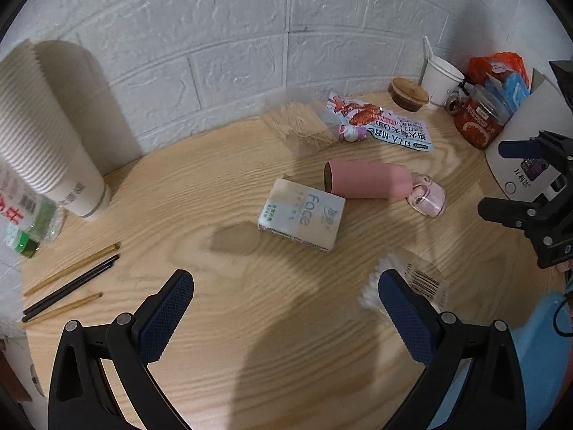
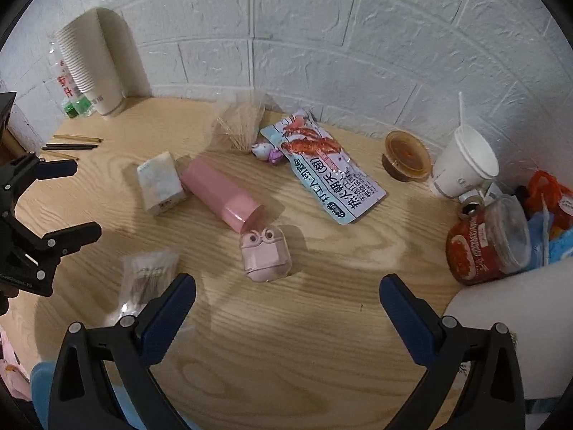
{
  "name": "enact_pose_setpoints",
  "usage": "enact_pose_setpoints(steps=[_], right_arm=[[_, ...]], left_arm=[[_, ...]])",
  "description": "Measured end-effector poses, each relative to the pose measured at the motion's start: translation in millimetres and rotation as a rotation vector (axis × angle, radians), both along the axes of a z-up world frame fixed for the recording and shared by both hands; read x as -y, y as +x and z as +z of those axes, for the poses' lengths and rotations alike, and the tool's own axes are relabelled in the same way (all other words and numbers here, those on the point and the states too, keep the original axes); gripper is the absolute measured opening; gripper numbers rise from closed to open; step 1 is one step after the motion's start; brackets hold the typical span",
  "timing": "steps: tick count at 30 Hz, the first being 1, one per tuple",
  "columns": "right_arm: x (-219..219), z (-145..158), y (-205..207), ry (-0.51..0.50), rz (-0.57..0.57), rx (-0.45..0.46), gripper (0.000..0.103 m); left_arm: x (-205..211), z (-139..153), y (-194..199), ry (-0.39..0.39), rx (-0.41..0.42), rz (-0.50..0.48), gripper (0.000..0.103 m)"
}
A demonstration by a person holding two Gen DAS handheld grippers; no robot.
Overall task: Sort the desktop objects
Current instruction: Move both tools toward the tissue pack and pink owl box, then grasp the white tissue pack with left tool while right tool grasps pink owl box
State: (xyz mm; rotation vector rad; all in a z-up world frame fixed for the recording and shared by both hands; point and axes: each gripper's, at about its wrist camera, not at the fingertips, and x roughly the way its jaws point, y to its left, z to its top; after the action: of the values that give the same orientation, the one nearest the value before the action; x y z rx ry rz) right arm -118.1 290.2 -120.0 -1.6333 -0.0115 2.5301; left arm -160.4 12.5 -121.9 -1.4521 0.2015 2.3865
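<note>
**Both grippers wide and empty above the desk; many small things wait to be sorted**

In the left wrist view, the cup stack (image 1: 43, 125) stands at the upper left, light but easy to tip. The sticks (image 1: 71, 283) lie flat at the lower left; they are thin and stiff, so probably hard to pinch from the wood. The left gripper (image 1: 283, 308) hovers at the bottom middle, fingers far apart, holding nothing.

In the middle lies the tissue pack (image 1: 302, 213), soft and light; I would take it across its short sides. Touching its upper right corner is the pink tube (image 1: 365, 181), lying on its side. It looks rigid and smooth, so it may roll; a grip across the middle seems best. At the tube's right end is the pink case (image 1: 428, 197), small, hard and rounded, maybe slippery.

In the right wrist view, the clear bag (image 2: 147, 279) lies at the lower left, thin and crinkly. The right gripper (image 2: 286, 308) is also spread wide and empty. The snack pouch (image 2: 322, 165) lies at the upper middle, flat and floppy; its edge is best to pinch. The jar (image 2: 483, 247) at the right looks heavier.
</note>
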Motion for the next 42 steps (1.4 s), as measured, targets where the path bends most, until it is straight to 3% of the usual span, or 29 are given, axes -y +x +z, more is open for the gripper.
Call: enact_pose_setpoints(steps=[7, 25, 34, 37, 42], right_arm=[[-16, -18, -17, -0.030, -0.046, 0.031, 0.103], [-3, -51, -51, 0.002, 0.076, 0.113, 0.100], [-4, -62, -50, -0.010, 0.074, 0.132, 0.100], [-2, -65, -49, 0.000, 0.087, 0.144, 0.084], [-3, -71, -49, -0.010, 0.085, 0.160, 0.082]], left_arm=[[-5, -14, -19, -0.003, 0.014, -0.023, 0.103], [-16, -49, -58, -0.009, 0.051, -0.069, 0.103], [-30, -57, -57, -0.023, 0.042, -0.124, 0.103], [-36, -59, -52, -0.068, 0.022, -0.149, 0.103], [-39, -59, -46, -0.062, 0.009, -0.173, 0.103]])
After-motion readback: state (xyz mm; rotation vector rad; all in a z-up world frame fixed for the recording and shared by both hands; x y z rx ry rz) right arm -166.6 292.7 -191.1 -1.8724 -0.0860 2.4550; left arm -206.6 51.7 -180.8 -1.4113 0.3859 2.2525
